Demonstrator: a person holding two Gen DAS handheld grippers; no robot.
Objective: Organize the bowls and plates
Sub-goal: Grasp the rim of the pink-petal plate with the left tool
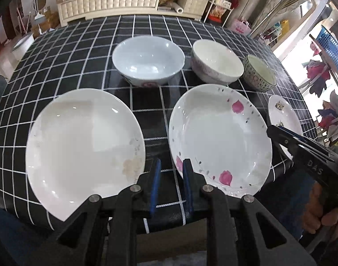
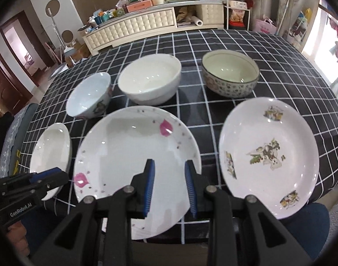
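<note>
Both grippers empty: left fingers slightly apart, right fingers wider. Pink-flower plate lies right below the right fingers on the surface. Glazed, slippery, breakable; pinch near rim.

Three plates before three bowls

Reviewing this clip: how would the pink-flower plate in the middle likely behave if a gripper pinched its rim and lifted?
The pink-flower plate looks like glazed ceramic, with glints on its surface, so it is probably stiff but slippery between the pads. It seems wide and shallow, so a pinch at one edge would likely let it tilt. It probably chips if it knocks the neighbouring plain white plate.
</note>
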